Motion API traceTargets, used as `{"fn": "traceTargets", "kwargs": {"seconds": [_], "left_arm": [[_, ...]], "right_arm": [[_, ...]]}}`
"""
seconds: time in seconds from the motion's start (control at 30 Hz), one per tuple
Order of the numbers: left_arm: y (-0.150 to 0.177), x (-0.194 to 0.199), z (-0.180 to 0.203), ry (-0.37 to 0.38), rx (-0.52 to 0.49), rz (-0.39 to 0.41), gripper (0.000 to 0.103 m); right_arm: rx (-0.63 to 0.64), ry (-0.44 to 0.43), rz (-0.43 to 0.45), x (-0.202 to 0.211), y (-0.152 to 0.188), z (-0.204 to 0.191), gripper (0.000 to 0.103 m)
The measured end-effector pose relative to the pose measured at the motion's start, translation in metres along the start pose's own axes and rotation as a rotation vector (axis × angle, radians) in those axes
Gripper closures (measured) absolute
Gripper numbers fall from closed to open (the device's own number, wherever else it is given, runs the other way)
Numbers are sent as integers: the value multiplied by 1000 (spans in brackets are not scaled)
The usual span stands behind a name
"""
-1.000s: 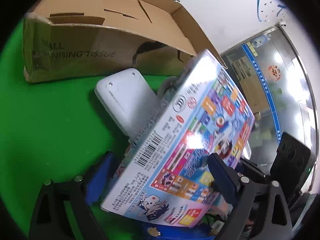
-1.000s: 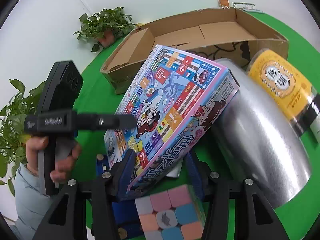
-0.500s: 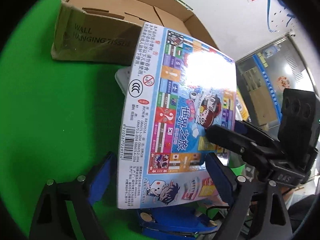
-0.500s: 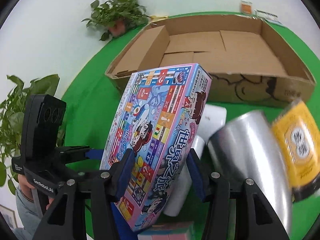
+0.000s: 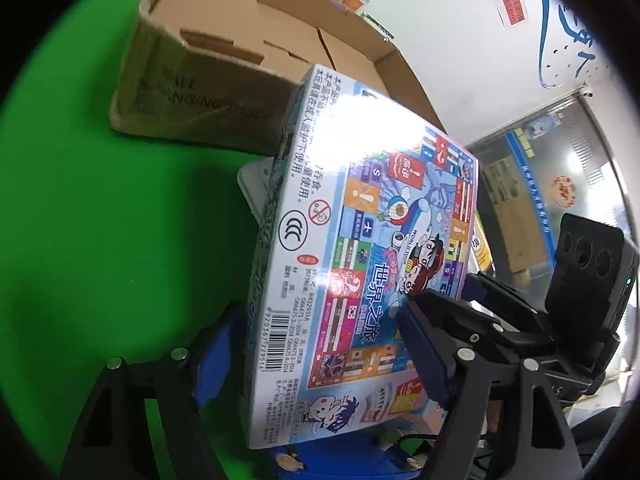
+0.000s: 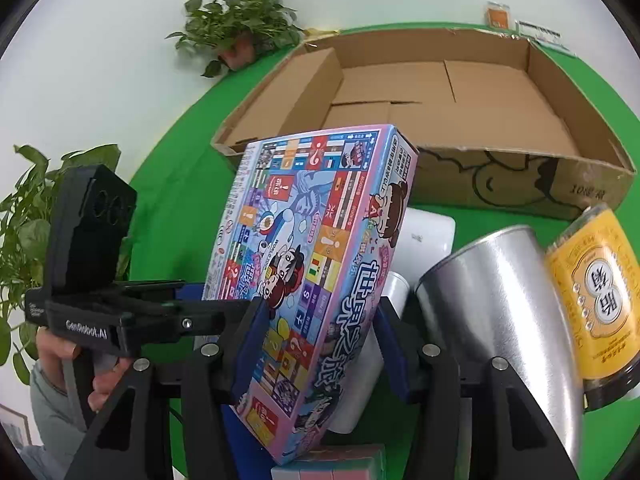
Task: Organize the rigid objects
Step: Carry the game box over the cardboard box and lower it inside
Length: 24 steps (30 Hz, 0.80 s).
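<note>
A colourful board-game box (image 5: 360, 264) is held tilted above the green table, gripped from both sides. My left gripper (image 5: 320, 364) is shut on its lower end; my right gripper (image 6: 316, 344) is shut on the same game box (image 6: 312, 280). An open cardboard box (image 6: 440, 92) stands behind it and is empty inside; it also shows in the left wrist view (image 5: 208, 80). The right gripper's body (image 5: 552, 312) shows at the right of the left view; the left gripper's body (image 6: 96, 280) shows at the left of the right view.
A white flat device (image 6: 428, 236), a silver metal cup (image 6: 500, 320) on its side and a yellow-labelled jar (image 6: 596, 300) lie in front of the cardboard box. A pastel cube (image 6: 340, 464) sits at the bottom edge. Potted plants (image 6: 240, 28) stand at the left.
The game box has been lifted and turned more upright, moving toward the cardboard box. Both grippers stay closed on it. The silver cup and jar appear lower and further right.
</note>
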<state>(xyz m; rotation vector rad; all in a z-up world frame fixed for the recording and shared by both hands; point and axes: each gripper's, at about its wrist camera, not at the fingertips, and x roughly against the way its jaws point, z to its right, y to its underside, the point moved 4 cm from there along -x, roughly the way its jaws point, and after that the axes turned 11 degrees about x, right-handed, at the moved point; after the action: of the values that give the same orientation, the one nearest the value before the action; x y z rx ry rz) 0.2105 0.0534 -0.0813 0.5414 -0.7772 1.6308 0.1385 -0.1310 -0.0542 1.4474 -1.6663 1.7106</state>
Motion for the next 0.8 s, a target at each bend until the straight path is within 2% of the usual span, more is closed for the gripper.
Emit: {"fn": "traceTargets", "kwargs": {"seconds": [0.3,0.43,0.6,0.8], "left_arm": [[8,42,35,-95,-12,178,29],[12,58,36,-98,-40,215,32],[7,57,46,-94,-71,238,35],[6,59,34,-102,-108,259,35]], "right_arm": [[61,-74,100,30,-20,-8,51],[70,-101,144,49,-36,1,51],[65,-124,182,72,-62,23,50],[81,-120,205,92,-102,47,51]]}}
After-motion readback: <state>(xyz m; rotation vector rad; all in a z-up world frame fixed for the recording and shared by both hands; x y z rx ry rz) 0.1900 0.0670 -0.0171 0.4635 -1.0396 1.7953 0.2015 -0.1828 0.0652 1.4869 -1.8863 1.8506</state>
